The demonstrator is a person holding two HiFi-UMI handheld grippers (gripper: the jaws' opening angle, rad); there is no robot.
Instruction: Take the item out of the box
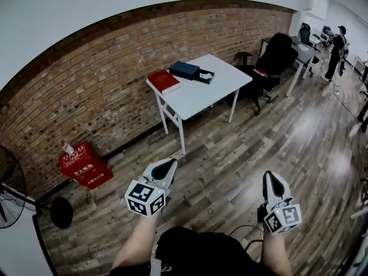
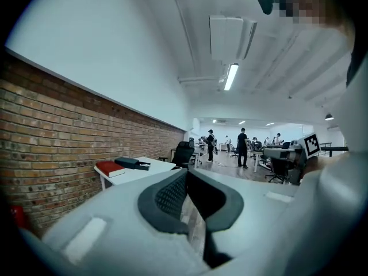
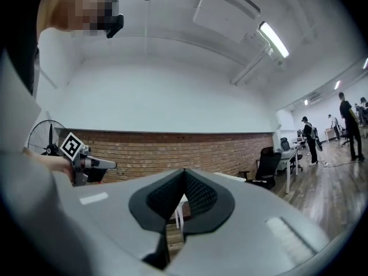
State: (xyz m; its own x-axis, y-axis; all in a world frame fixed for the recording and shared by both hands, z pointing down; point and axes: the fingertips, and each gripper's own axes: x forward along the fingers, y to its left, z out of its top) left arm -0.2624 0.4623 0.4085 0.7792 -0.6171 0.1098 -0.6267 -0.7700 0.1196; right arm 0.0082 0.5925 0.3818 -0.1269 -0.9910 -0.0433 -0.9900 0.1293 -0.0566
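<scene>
Bright, even light from ceiling tube lamps [image 2: 230, 76]; soft glare on wooden floor [image 1: 307, 125]; strong fisheye bending, dark corner vignette.

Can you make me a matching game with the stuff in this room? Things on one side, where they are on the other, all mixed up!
Things:
1. red box
2. dark blue box
3. red crate
4. black office chair

Places, as the head view shows them:
A. on the floor left of the white table, by the brick wall
B. on the table, at its left end
C. on the floor right of the table
D. on the table, between a red thing and a small black box

Pairs: 1-B, 2-D, 3-A, 4-C.
</scene>
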